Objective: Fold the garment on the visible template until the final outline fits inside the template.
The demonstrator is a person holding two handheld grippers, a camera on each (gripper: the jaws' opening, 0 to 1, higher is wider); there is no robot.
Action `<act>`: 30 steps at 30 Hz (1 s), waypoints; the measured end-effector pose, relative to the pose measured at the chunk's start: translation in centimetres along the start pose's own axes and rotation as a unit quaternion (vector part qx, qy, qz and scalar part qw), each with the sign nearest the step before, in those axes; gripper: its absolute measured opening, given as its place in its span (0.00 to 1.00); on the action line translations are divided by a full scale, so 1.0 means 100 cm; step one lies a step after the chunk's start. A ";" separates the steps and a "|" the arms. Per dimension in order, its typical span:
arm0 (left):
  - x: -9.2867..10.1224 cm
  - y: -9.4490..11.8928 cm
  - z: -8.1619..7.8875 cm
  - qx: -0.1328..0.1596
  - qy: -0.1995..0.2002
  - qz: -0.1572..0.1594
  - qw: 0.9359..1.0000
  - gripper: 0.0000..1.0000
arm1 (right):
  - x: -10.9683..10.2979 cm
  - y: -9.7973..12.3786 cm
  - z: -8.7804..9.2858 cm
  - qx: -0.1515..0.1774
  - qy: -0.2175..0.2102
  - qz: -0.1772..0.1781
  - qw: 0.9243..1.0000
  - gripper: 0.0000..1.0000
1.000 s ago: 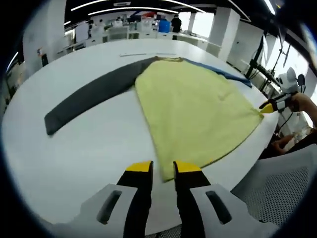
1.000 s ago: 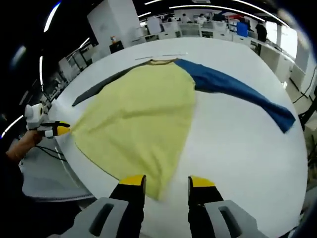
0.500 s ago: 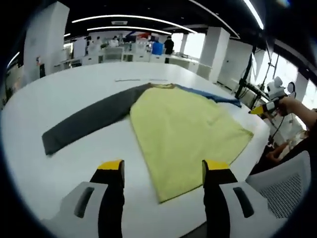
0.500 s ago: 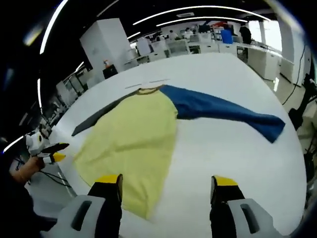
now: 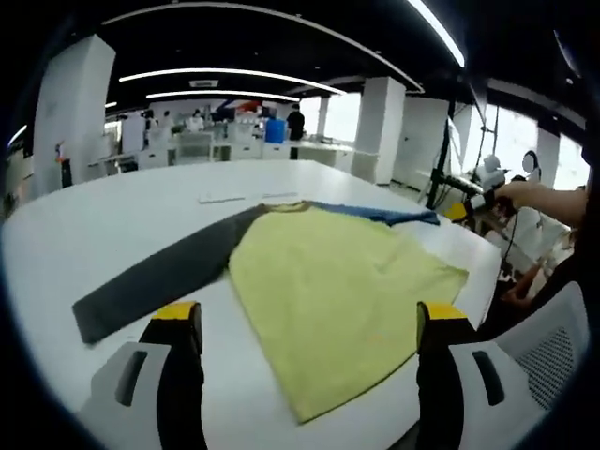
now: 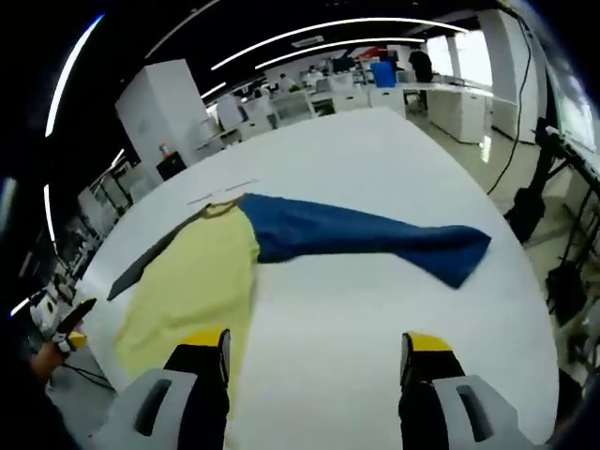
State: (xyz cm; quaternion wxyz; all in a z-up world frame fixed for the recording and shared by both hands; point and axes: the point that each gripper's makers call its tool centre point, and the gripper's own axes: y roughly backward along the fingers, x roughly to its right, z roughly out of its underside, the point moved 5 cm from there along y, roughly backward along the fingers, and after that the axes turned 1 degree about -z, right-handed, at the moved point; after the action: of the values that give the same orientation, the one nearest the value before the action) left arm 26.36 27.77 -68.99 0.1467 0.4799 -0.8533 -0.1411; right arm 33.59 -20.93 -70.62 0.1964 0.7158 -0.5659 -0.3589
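Observation:
A long-sleeved shirt lies flat on a round white table [image 5: 112, 202]. Its yellow body [image 5: 328, 286] spreads toward the near edge, a grey sleeve [image 5: 159, 277] runs out to one side and a blue sleeve [image 6: 366, 234] to the other. In the left gripper view my left gripper [image 5: 305, 323] is open, raised above the yellow hem with nothing between its fingers. The right gripper [image 6: 314, 345] is open too, held over bare table [image 6: 375, 309] near the yellow body [image 6: 192, 281] and the blue sleeve. The right gripper [image 5: 469, 202] also appears at the far right of the left gripper view.
A person's hand [image 5: 525, 194] holds the right gripper beside a mesh chair [image 5: 539, 352]. Two thin strips [image 5: 248, 198] lie on the table beyond the collar. White pillars [image 5: 380, 131], desks and stands fill the room behind.
Both grippers let go of the yellow hem, opened wide and drew back and up. The right view has swung toward the blue sleeve.

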 end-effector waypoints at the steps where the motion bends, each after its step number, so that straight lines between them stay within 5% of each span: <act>1: 0.000 0.000 0.000 0.000 0.000 0.000 1.000 0.94 | 0.006 0.001 -0.003 0.000 -0.002 0.009 1.000 0.70; 6: -0.001 -0.001 -0.003 0.018 -0.003 0.008 1.000 0.99 | 0.030 0.003 -0.013 0.011 -0.019 0.046 0.999 0.64; 13: -0.001 -0.003 -0.009 0.041 -0.016 0.010 0.999 0.99 | 0.053 -0.002 -0.013 -0.013 -0.044 0.086 0.995 0.47; 24: 0.008 -0.007 -0.007 0.021 -0.048 0.010 0.999 0.98 | 0.077 -0.020 -0.023 -0.017 -0.073 0.134 0.988 0.24; 30: 0.005 -0.005 -0.005 0.012 -0.064 0.006 0.998 0.94 | 0.108 -0.038 -0.029 -0.035 -0.101 0.146 0.983 0.17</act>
State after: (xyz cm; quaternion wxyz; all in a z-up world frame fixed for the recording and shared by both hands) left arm 26.68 27.09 -68.64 0.0871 0.4666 -0.8655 -0.1602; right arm 39.38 -30.46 -74.43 0.2132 0.5778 -0.6688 -0.4165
